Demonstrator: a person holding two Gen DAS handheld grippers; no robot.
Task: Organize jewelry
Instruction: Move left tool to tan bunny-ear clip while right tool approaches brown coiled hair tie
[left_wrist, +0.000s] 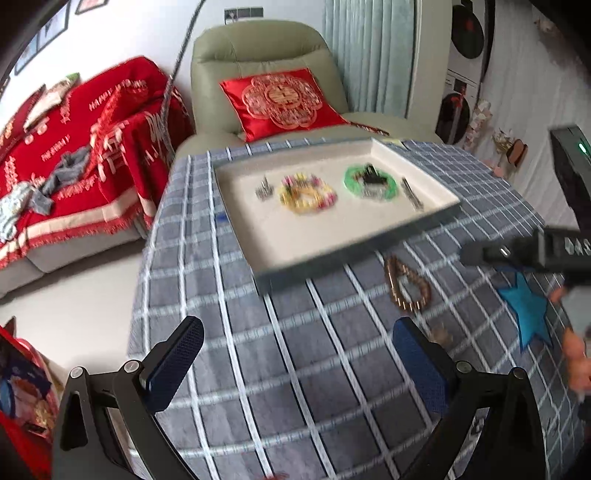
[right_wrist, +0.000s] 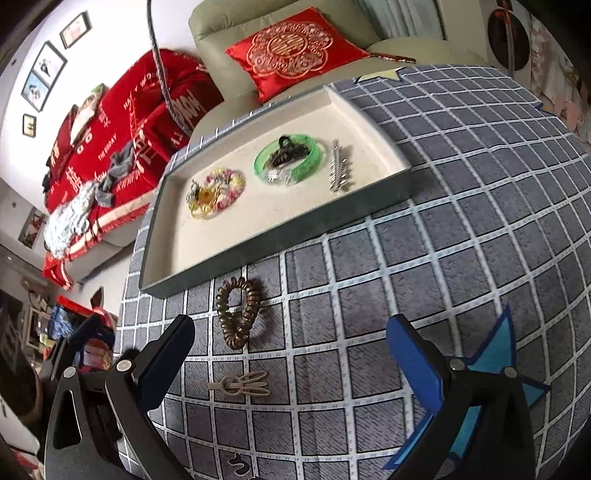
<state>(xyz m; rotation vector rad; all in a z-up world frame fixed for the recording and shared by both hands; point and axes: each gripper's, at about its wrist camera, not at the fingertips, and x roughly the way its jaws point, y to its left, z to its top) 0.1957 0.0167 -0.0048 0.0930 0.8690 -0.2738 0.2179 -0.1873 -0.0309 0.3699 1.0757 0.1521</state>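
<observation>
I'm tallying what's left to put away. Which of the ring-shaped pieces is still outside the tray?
The brown coiled hair tie: it lies on the checked cloth just in front of the tray, while the green bangle and beaded bracelet are inside.

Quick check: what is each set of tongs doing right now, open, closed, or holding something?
Left tongs: open, holding nothing, above the checked tablecloth.
Right tongs: open, holding nothing, near the brown coil hair tie.

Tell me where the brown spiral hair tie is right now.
In the right wrist view the brown spiral hair tie lies on the checked tablecloth, just outside the tray's near wall, with a small beige clip nearer the camera.
</observation>
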